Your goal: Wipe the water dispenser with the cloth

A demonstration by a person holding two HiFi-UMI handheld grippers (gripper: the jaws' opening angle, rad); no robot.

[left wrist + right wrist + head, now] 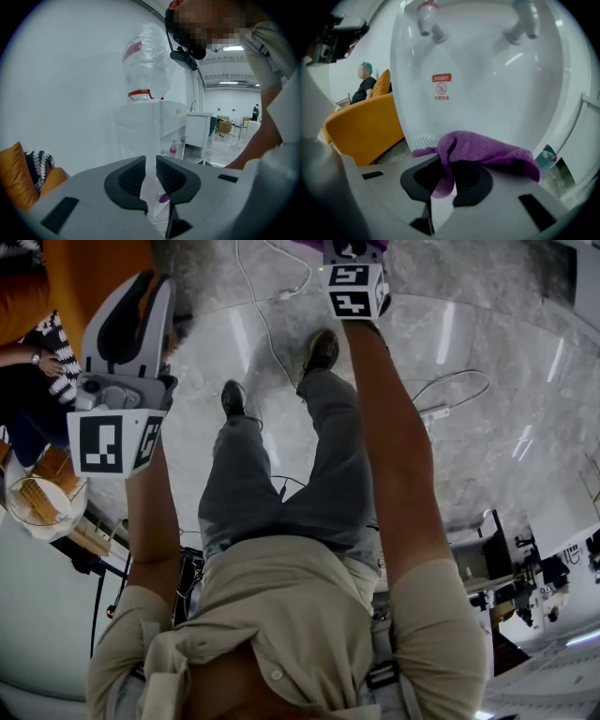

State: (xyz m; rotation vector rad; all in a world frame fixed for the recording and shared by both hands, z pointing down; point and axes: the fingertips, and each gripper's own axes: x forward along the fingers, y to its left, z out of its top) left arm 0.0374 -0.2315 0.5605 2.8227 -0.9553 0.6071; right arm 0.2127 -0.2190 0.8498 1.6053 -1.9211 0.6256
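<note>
The white water dispenser [150, 126] stands against the wall with a clear bottle [147, 58] on top. My left gripper [150, 161] is held some way back from it, jaws close together with nothing between them. In the right gripper view the dispenser's front panel [487, 84] fills the frame, with a red tap [426, 21] and a blue tap [522, 21] above. My right gripper [449, 164] is shut on a purple cloth [487, 152], which drapes over the jaws right at the lower panel. From the head view both arms reach forward, the left gripper [127, 329] and the right gripper [356, 282].
An orange sofa [361, 126] stands left of the dispenser with a person [365, 84] seated behind it. A striped cushion [37, 161] lies on it. A white cabinet [199, 129] is to the dispenser's right. Cables [267, 306] run across the marble floor by my feet.
</note>
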